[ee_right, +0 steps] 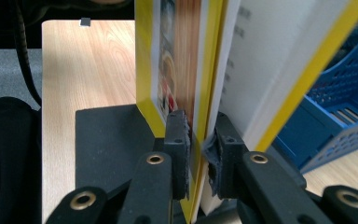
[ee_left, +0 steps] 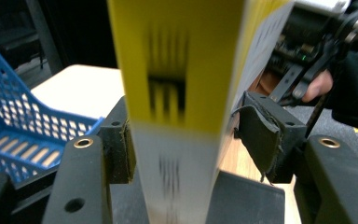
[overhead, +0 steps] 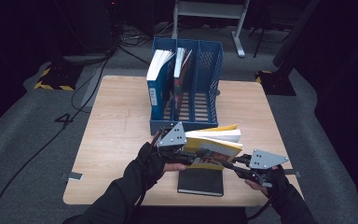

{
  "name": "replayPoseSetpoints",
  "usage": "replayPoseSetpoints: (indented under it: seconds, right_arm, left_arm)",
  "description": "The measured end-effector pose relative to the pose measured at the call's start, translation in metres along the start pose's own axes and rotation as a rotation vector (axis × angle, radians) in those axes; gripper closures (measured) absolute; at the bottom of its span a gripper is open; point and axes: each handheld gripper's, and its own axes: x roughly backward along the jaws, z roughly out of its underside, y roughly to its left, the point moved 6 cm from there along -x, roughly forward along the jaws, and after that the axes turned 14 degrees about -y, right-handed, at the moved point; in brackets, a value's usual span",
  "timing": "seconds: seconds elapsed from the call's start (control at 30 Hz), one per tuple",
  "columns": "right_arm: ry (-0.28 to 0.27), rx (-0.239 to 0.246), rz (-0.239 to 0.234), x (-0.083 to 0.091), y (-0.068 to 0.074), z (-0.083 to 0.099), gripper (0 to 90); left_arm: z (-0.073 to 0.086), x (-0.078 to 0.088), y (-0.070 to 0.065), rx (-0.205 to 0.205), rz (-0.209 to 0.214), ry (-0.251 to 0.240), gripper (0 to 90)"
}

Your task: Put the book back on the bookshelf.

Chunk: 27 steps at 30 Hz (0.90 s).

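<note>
A yellow book (overhead: 214, 147) hangs tilted and partly open above a black notebook (overhead: 200, 182) near the table's front edge. My left gripper (overhead: 193, 156) is shut on it from the left. In the left gripper view the book's yellow and white spine (ee_left: 177, 70) stands between the jaws of the left gripper (ee_left: 182, 135), with both pads against it. My right gripper (overhead: 226, 164) comes in from the right. In the right gripper view the right gripper (ee_right: 198, 140) pinches the book's picture cover (ee_right: 182, 56), apart from the white pages. The black notebook (ee_right: 107, 140) lies below.
A blue three-slot file organizer (overhead: 205, 65) stands at the middle back of the wooden table (overhead: 121, 140). A blue book (overhead: 158, 84) fills its left slot and a thinner one (overhead: 182, 79) its middle slot. Cables cross the grey floor at the left.
</note>
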Motion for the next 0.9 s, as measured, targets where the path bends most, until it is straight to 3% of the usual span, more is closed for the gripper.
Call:
replayPoseSetpoints:
  seconds: [0.23,0.4,0.5,0.63,0.9]
  right_arm:
    - [0.010,-0.019,0.037,0.011,-0.005,0.008,74.4]
    - [0.021,-0.039,0.066,0.016,-0.009,0.013,67.8]
    - [0.027,-0.045,0.083,0.019,-0.012,0.016,61.4]
    - [0.038,-0.068,0.093,0.024,-0.017,0.022,53.5]
    - [0.099,-0.101,0.123,0.030,-0.028,0.039,46.2]
  left_arm:
    - [-0.017,-0.006,-0.002,-0.021,0.030,-0.018,47.6]
    - [-0.023,-0.008,-0.003,-0.027,0.058,-0.020,57.7]
    - [-0.025,-0.010,-0.003,-0.052,0.051,0.004,64.7]
    - [-0.026,-0.011,-0.001,-0.054,0.033,0.016,69.3]
    - [-0.027,-0.012,-0.002,-0.058,0.009,0.040,69.7]
